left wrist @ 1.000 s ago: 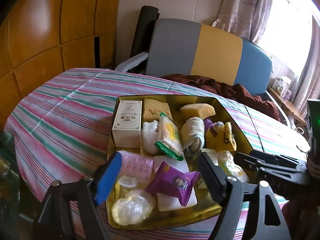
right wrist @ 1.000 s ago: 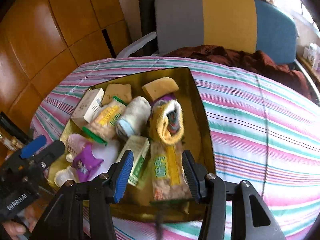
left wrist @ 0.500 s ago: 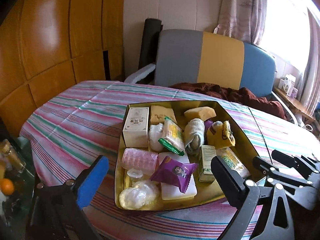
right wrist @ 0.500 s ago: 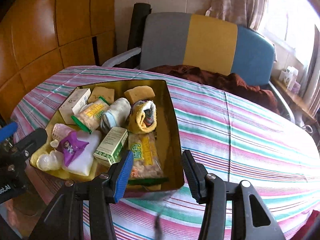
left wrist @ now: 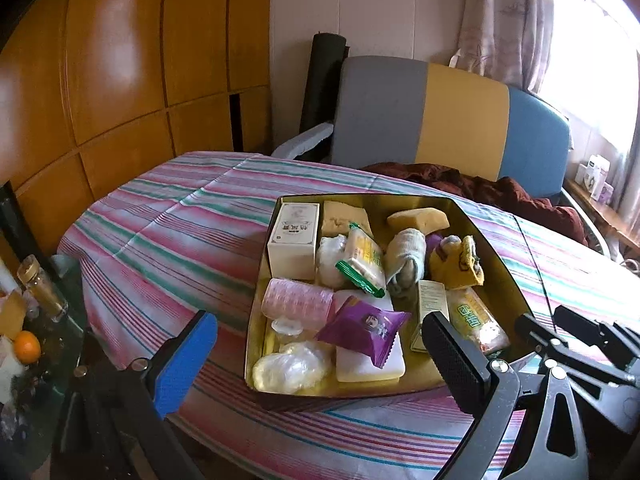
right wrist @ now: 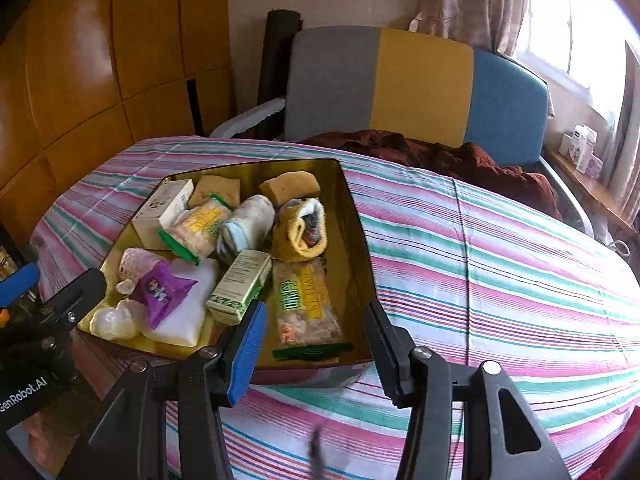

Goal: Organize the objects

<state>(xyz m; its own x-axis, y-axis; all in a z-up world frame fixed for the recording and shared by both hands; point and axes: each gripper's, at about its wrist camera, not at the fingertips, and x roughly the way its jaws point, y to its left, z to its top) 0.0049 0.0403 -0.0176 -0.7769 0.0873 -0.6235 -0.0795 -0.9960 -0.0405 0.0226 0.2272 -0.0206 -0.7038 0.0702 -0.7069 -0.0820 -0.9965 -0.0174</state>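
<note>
Beside the table, only left wrist shows an orange [left wrist: 27, 346]

Not much I can actually read here. My left gripper [right wrist: 24, 292] has white lettering on its black body down in the corner of the right wrist view, cut off by the edge: "enRobot.AI". The snack bar packet [right wrist: 306, 304] and the white box [left wrist: 294, 236] carry printed characters, but they're too blurry to make out.
</note>
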